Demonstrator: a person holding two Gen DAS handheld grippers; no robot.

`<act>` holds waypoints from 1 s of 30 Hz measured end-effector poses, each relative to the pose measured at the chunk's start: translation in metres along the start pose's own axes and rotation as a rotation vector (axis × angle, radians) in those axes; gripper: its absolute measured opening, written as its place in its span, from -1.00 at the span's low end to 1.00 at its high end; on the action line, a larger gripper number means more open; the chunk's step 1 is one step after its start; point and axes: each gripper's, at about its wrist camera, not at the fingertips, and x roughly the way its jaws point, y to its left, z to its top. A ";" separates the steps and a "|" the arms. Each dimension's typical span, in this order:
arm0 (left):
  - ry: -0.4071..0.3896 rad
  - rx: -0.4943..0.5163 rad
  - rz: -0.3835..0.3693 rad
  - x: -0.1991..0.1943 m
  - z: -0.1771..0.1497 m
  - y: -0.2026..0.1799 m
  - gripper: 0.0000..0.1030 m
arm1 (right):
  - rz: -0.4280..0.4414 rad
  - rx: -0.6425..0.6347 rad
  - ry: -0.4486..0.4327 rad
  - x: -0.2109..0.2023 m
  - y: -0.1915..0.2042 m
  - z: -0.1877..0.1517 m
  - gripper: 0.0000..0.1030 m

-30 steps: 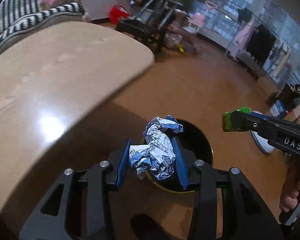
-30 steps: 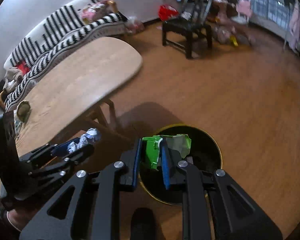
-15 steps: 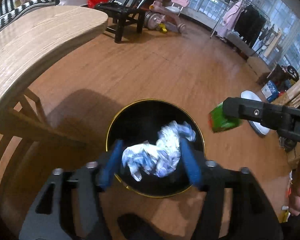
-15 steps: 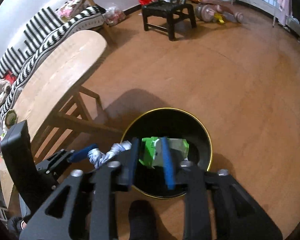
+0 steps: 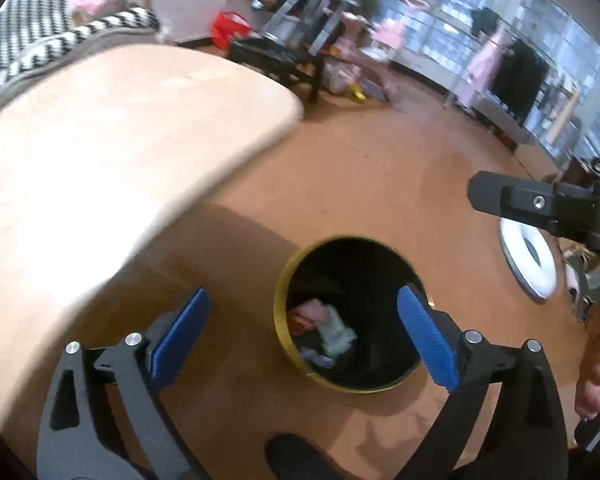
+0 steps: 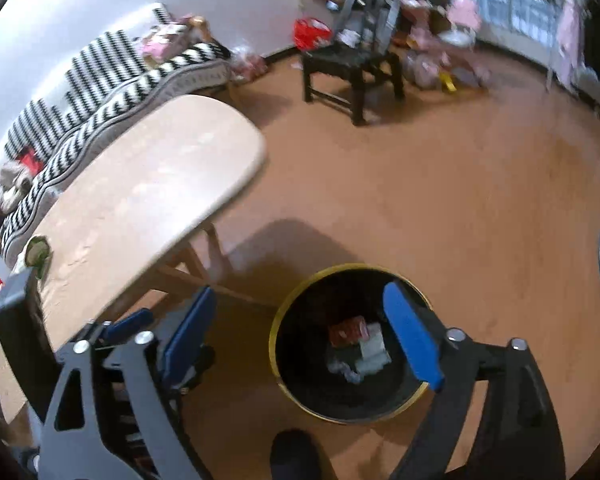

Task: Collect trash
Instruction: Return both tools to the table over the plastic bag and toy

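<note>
Both wrappers dropped into bin (image 5: pixel 284 304); left hand-held gripper (image 5: pixel 304 336), right hand-held gripper (image 6: pixel 304 332) now spread, empty.

The left gripper (image 5: pixel 302 338) has its two blue fingers (image 5: pixel 180 336) spread wide with nothing between them. The right gripper (image 6: pixel 300 332) is spread wide too.

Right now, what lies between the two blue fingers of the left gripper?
In the left wrist view, the left gripper holds nothing; between its open fingers lie bare floor and the black bin with trash inside.
</note>
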 end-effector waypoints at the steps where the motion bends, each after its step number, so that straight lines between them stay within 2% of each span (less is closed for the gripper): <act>1: -0.010 -0.011 0.020 -0.011 0.000 0.009 0.81 | 0.007 -0.033 -0.019 -0.003 0.017 0.002 0.73; 3: -0.042 -0.050 0.070 -0.043 0.000 0.040 0.82 | 0.023 -0.079 -0.043 -0.006 0.045 0.004 0.75; 8: -0.126 -0.143 0.229 -0.122 -0.013 0.123 0.83 | 0.138 -0.166 -0.063 -0.006 0.136 0.005 0.76; 13: -0.145 -0.237 0.382 -0.193 -0.046 0.205 0.83 | 0.267 -0.268 -0.074 -0.006 0.246 -0.007 0.76; 18: -0.181 -0.338 0.478 -0.260 -0.084 0.271 0.83 | 0.394 -0.349 -0.052 -0.003 0.343 -0.027 0.76; 22: -0.205 -0.405 0.538 -0.299 -0.105 0.312 0.83 | 0.434 -0.476 -0.055 -0.002 0.410 -0.056 0.76; 25: -0.221 -0.445 0.581 -0.323 -0.121 0.342 0.83 | 0.442 -0.538 -0.060 0.002 0.444 -0.069 0.76; 30: -0.221 -0.513 0.599 -0.341 -0.137 0.379 0.83 | 0.487 -0.568 -0.040 0.010 0.487 -0.083 0.76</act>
